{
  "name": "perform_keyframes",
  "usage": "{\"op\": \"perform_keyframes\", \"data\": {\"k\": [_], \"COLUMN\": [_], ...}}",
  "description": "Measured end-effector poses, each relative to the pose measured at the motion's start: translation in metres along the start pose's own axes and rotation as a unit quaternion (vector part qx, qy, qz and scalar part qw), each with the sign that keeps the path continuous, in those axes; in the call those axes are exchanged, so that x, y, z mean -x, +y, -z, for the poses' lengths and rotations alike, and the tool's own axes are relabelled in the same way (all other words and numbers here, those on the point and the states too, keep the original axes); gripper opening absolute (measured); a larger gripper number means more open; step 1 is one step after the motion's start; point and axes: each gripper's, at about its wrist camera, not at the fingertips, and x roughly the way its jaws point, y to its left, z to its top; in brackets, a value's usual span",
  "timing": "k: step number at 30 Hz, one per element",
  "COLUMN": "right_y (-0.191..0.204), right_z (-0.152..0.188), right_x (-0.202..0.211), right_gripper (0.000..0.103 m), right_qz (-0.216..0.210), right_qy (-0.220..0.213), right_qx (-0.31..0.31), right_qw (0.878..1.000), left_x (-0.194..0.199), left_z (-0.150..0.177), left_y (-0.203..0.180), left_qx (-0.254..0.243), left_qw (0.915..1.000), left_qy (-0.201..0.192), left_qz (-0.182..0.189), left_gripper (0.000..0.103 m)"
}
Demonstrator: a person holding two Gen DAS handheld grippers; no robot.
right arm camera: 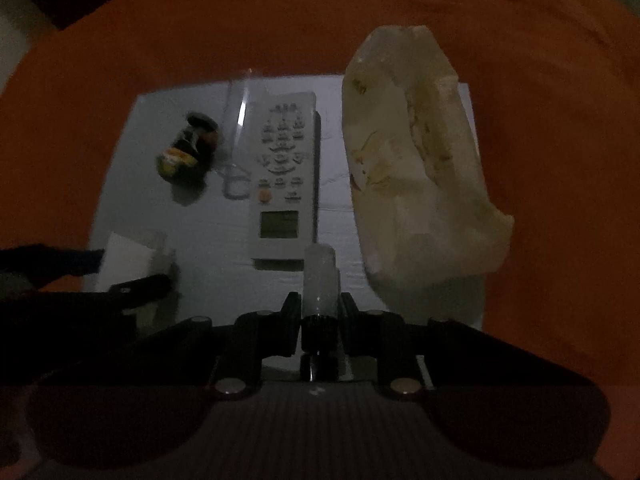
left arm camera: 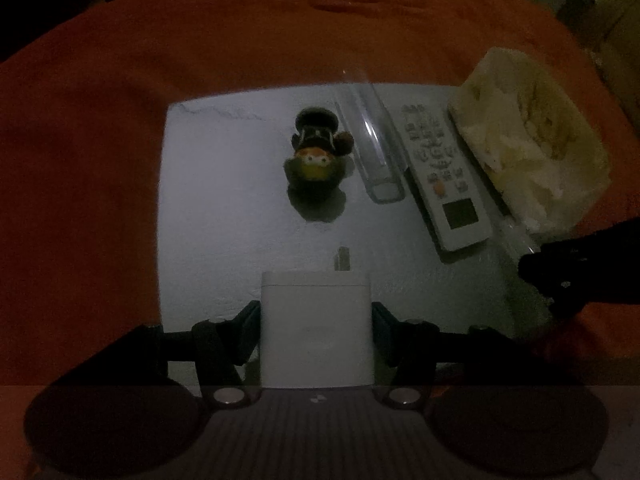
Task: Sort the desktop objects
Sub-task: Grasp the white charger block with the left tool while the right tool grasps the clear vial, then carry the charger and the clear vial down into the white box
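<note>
My left gripper (left arm camera: 316, 316) is shut on a white charger block (left arm camera: 316, 328) with metal prongs (left arm camera: 342, 259), held low over a white board (left arm camera: 224, 208). My right gripper (right arm camera: 319, 308) is shut on a small clear bottle with a black cap (right arm camera: 319, 280), near the board's front edge. On the board lie a small toy figure (left arm camera: 318, 148), a clear plastic case (left arm camera: 370, 144) and a white remote control (left arm camera: 442, 172). The same toy figure (right arm camera: 188, 148), case (right arm camera: 236, 136) and remote (right arm camera: 282, 176) show in the right wrist view.
A pale tissue pack (left arm camera: 532, 136) lies at the board's right side, also in the right wrist view (right arm camera: 416, 168). An orange cloth (left arm camera: 88, 160) surrounds the board. The scene is dim. The left gripper and charger (right arm camera: 128, 256) show at the right view's left.
</note>
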Motion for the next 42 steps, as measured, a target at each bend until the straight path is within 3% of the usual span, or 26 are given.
{"op": "perform_keyframes", "data": {"k": [9,16,19,20,22,26,31,37,42], "right_y": [-0.018,-0.018,-0.011,-0.009,-0.004,0.004,0.013,0.029,0.03], "right_z": [0.013,0.025,0.032,0.036,0.047,0.074,0.109,0.143,0.167], "right_x": [0.03,0.07,0.094,0.102,0.116,0.136,0.142,0.144,0.135], "right_gripper": [0.022,0.022,0.022,0.022,0.022,0.022,0.022,0.022,0.022], "right_qz": [-0.083,-0.125,-0.142,-0.144,-0.144,-0.153,-0.148,-0.151,-0.141], "right_qy": [-0.006,-0.039,-0.058,-0.068,-0.086,-0.101,-0.093,-0.094,-0.08], "right_qx": [-0.064,-0.055,-0.047,-0.045,-0.041,-0.036,-0.022,-0.007,-0.02], "right_qw": [0.994,0.99,0.987,0.986,0.985,0.982,0.984,0.984,0.987], "left_x": [0.045,0.098,0.122,0.13,0.143,0.16,0.176,0.174,0.178], "left_z": [-0.008,0.02,0.048,0.058,0.074,0.102,0.146,0.172,0.195], "left_y": [0.008,-0.009,-0.021,-0.026,-0.029,-0.028,-0.034,-0.037,-0.042], "left_qx": [0.03,0.006,0.009,0.014,0.017,0.034,0.04,0.049,0.046], "left_qw": [0.9992,0.9978,0.9963,0.995,0.9933,0.9938,0.9865,0.9903,0.987], "left_qy": [-0.018,-0.037,-0.083,-0.098,-0.113,-0.095,-0.158,-0.124,-0.151], "left_qz": [0.02,0.055,0.019,0.005,0.014,0.048,0.009,0.038,0.033], "left_gripper": [0.052,0.052,0.052,0.052,0.052,0.052,0.052,0.052,0.052]}}
